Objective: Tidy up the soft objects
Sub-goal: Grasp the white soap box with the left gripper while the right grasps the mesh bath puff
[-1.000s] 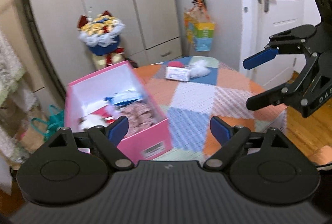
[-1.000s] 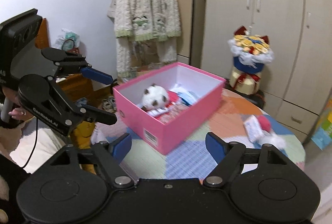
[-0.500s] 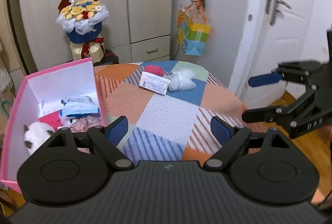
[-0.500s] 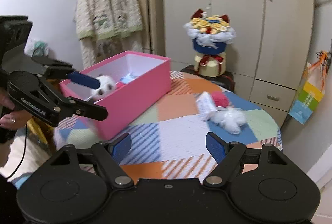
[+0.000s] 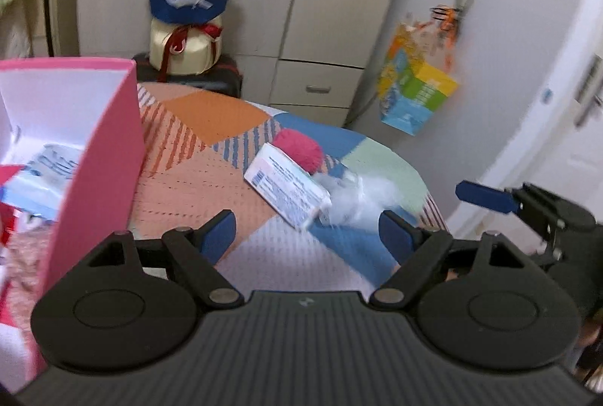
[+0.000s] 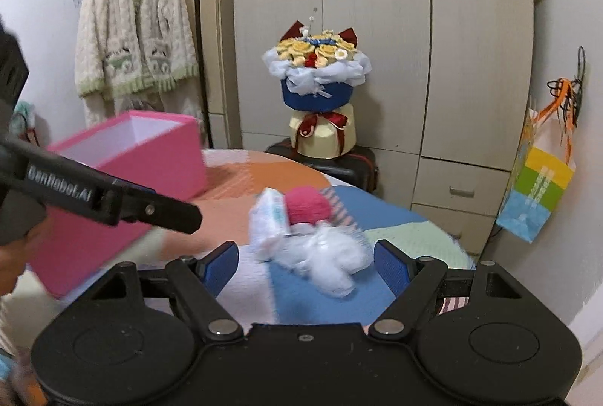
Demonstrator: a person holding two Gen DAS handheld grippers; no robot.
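On the patchwork tablecloth (image 5: pixel 211 112) lie a tissue pack (image 5: pixel 286 191), a pink yarn ball (image 5: pixel 299 150) and a white fluffy bundle (image 5: pixel 358 202), close together. My left gripper (image 5: pixel 307 232) hovers short of them; its jaws are closing with nothing between them. My right gripper (image 6: pixel 307 261) is open, just before the white bundle (image 6: pixel 331 263), the tissue pack (image 6: pixel 269 217) and the ball (image 6: pixel 307 206). An open pink box (image 5: pixel 101 157) stands on the left with tissue packs (image 5: pixel 41 172) inside. A blue finger (image 5: pixel 486 197) of the right gripper shows at the right edge.
A flower bouquet (image 6: pixel 316 67) stands on a dark case behind the table, before a wardrobe (image 6: pixel 377 29). A colourful paper bag (image 6: pixel 539 195) hangs on the right. A cardigan (image 6: pixel 132 40) hangs on the left wall. The left gripper's finger (image 6: pixel 162 210) crosses before the pink box (image 6: pixel 124 157).
Both grippers have swung away from the pink box to the right and come down closer to the tissue pack, ball and white bundle. The box now sits at the left edge.
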